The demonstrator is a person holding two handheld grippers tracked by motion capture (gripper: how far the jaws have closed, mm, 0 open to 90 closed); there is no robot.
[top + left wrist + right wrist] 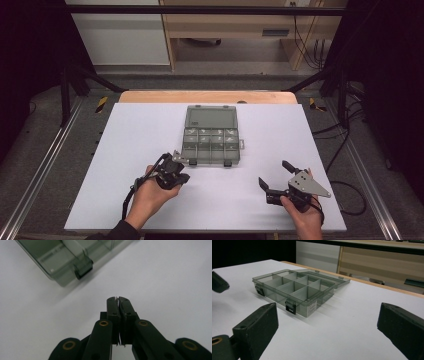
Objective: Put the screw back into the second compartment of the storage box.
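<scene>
While one open organizer box (211,136) sits ahead, left gripper (117,299) fingers pinch together, right gripper (273,176) fingers spread wide.

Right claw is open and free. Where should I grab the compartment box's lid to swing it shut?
Grip the lid's far free edge, coming over from behind the compartment box. It lies folded back flat on the table, hinged along the tray's far side, so that edge is the only thin lip the open right claw can pinch.
</scene>
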